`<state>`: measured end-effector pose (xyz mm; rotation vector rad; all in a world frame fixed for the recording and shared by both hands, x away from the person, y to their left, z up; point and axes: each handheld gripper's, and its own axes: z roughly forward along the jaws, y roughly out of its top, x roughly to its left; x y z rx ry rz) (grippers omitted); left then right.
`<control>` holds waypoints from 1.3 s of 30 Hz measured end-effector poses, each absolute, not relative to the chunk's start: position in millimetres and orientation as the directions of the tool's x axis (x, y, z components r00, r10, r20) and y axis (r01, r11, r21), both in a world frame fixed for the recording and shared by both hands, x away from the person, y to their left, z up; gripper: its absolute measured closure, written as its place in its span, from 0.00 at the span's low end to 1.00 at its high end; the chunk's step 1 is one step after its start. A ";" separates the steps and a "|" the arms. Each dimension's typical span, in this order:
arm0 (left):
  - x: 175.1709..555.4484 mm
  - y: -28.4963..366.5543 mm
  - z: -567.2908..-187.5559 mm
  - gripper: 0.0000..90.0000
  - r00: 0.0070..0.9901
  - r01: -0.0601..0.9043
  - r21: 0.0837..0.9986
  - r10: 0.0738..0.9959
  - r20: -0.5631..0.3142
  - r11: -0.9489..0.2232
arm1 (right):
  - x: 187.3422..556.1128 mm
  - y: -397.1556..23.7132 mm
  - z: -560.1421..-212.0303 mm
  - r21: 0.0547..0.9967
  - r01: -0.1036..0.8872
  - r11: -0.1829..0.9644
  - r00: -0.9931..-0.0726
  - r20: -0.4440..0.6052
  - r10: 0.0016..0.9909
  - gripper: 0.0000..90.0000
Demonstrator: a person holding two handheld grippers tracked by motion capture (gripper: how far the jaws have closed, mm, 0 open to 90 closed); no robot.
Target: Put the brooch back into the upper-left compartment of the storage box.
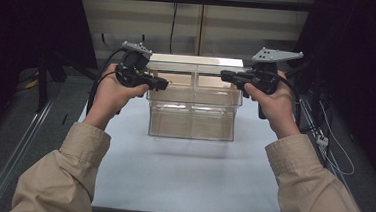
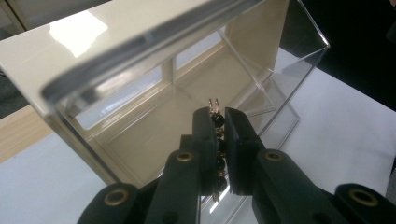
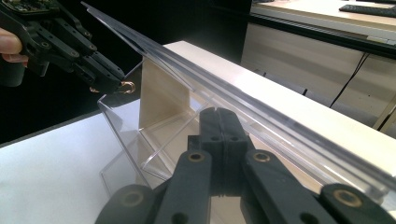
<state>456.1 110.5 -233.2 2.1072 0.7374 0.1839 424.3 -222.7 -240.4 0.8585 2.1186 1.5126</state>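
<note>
The left gripper [image 1: 161, 83] clenched a small clasp [image 2: 214, 103] over the box [image 1: 192, 120]; a slip would drop it inside. The right gripper [image 1: 226, 75] was clenched empty beside the box.

Your right gripper [image 3: 218, 110] has its two black jaws pressed flat together, with nothing between them, just beside the clear plastic box [image 3: 140, 140] on the white table [image 3: 51, 172]. Beyond it, the left gripper [image 3: 109, 84] pinches a small metal ring [image 3: 127, 87] above the box's corner
</note>
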 end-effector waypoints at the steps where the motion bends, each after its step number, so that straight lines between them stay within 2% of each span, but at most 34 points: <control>1: 456.2 109.8 -232.8 0.93 0.815 0.436 0.782 0.565 -0.133 -0.446 | 424.4 -222.6 -240.5 0.941 0.250 0.227 -0.733 0.030 0.680 1.00; 39: 464.7 90.3 -231.5 0.93 0.829 0.419 0.772 0.548 -0.111 -0.477 | 426.2 -220.7 -241.2 0.941 0.254 0.225 -0.736 0.037 0.676 1.00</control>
